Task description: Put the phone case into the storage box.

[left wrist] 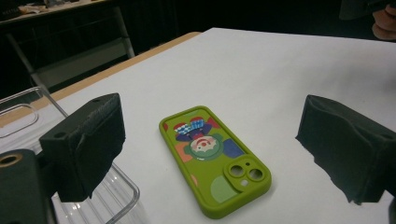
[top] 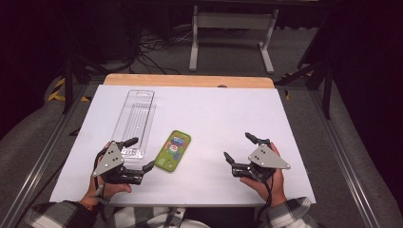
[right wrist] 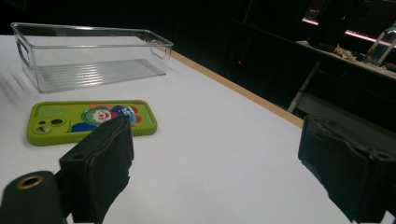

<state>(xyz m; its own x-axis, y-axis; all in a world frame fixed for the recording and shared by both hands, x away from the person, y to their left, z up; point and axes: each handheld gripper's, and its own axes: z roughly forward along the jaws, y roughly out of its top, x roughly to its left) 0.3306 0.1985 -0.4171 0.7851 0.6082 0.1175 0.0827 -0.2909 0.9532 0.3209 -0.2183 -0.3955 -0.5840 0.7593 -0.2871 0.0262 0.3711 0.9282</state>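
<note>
Your left gripper (top: 140, 154) sits at the near left of the table (top: 228, 109), jaws spread wide with nothing between them. From above, one jaw reaches over the near end of the clear tray (top: 134, 121) and the other points toward the near end of the phone case (top: 173, 150). In the left gripper view the green case (left wrist: 215, 158) lies flat on the white surface, straight ahead between the two black jaws but beyond them, untouched, with its camera cut-outs at the near end and the cartoon print facing up. The rounded corner of the tray (left wrist: 116, 196) shows beside and under that view's left-hand jaw. Your right gripper (top: 240, 148) rests at the near right, well apart from the case, its jaws also parted and holding nothing. In the right gripper view the case (right wrist: 88, 121) lies off to the left, partly behind that view's left-hand jaw, and the tray (right wrist: 93, 56) stands empty farther back. The case lies just beside the tray, not touching it.
</note>
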